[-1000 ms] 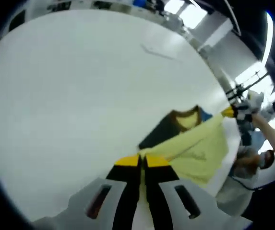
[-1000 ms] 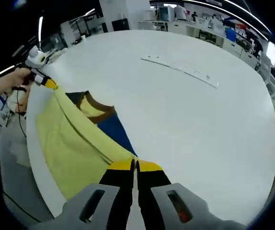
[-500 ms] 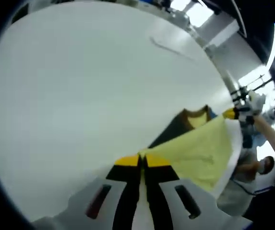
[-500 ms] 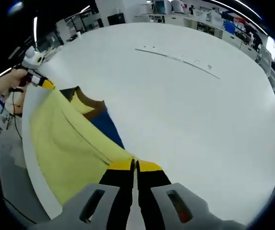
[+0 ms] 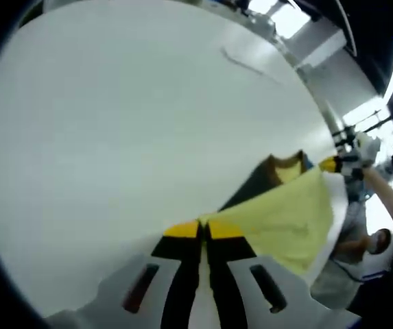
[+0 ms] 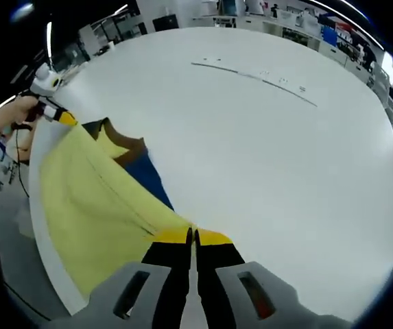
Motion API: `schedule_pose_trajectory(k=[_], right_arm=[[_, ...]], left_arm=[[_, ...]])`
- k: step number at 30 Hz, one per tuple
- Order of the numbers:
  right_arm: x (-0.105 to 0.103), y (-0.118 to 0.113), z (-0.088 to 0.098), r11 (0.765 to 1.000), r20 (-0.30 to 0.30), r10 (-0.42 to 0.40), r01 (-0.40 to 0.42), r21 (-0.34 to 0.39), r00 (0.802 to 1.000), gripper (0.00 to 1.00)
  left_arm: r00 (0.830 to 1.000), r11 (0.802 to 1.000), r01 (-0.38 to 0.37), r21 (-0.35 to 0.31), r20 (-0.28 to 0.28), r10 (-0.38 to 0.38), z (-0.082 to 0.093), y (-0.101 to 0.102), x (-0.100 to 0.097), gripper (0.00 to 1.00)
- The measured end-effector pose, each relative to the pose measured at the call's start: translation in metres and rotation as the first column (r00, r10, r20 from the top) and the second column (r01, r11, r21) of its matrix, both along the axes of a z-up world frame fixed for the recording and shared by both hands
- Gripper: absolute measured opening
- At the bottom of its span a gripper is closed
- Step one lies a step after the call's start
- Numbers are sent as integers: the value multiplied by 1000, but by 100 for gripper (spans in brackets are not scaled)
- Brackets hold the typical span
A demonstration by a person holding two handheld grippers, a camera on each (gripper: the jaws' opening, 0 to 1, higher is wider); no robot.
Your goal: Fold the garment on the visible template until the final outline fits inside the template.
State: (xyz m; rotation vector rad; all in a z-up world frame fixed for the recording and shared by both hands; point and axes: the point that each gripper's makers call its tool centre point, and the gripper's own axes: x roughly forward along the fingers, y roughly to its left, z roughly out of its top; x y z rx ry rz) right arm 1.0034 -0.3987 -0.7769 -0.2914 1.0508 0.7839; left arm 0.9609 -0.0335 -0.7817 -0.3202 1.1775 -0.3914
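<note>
I hold the garment (image 5: pixel 285 223) stretched between my two grippers over the near edge of the white table (image 5: pixel 127 123). In the left gripper view my left gripper (image 5: pixel 201 229) has its yellow-tipped jaws pressed together on one corner of the yellow cloth, and the fabric runs from there up and to the right to my right gripper (image 5: pixel 330 164), which pinches the other corner; my hand (image 5: pixel 367 147) behind it is at the table's rim. In the right gripper view it is mirrored: my right gripper (image 6: pixel 193 237) has its jaws closed on the cloth's edge, and the yellow sheet spreads away to the left, up to my left gripper (image 6: pixel 64 117) held in my other hand (image 6: pixel 18 110). The garment (image 6: pixel 93 199) is mostly pale yellow, with a brown collar (image 6: pixel 124 140) and a dark blue panel (image 6: pixel 148 178) showing where it lies on the table beyond the taut edge. Part of the yellow cloth hangs past the table's near edge. Far across the table (image 6: pixel 271 151) lies a thin pale strip (image 6: pixel 258 72), well apart from the garment; I cannot tell what it is. Beyond the table are benches and ceiling lights.
</note>
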Motion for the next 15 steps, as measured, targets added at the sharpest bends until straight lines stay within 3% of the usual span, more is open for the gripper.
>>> schedule_pose_trajectory(k=[15], right_arm=[[2, 1, 5, 999, 5, -14, 14, 31, 1000, 3]], left_arm=[[999, 999, 32, 27, -4, -32, 5, -6, -2, 0]])
